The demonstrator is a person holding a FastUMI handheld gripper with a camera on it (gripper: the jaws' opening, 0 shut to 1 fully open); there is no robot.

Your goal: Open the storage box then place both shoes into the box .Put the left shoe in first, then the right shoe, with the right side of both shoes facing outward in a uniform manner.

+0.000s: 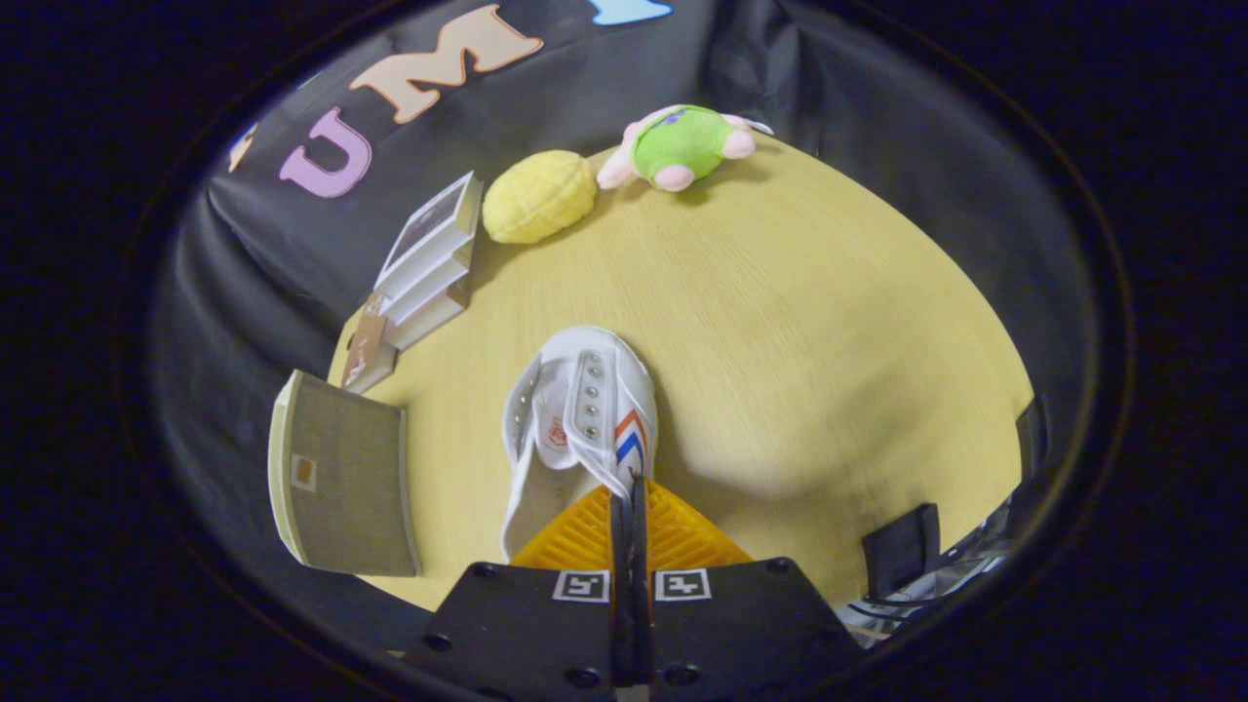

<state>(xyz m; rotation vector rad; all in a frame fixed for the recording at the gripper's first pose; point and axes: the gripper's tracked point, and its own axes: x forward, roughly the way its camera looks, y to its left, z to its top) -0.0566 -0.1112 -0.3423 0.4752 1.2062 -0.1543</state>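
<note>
Shoe (pixel 575 419) hangs above the table (pixel 829 322), its edge clenched in my tongs (pixel 632 507); boxing it is left.

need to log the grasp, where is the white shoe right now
In the gripper view the white shoe is pinched by its side wall in the shut claw, hanging just ahead of it over the wooden table, right of the grey storage box.

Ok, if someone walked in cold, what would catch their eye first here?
Probably the white shoe, held off the table with the gripper shut on the edge of its side wall. Beyond it, at the table's far edge, sit a yellow plush and a green and pink plush, with a stack of white boxes beside the yellow one.
</note>
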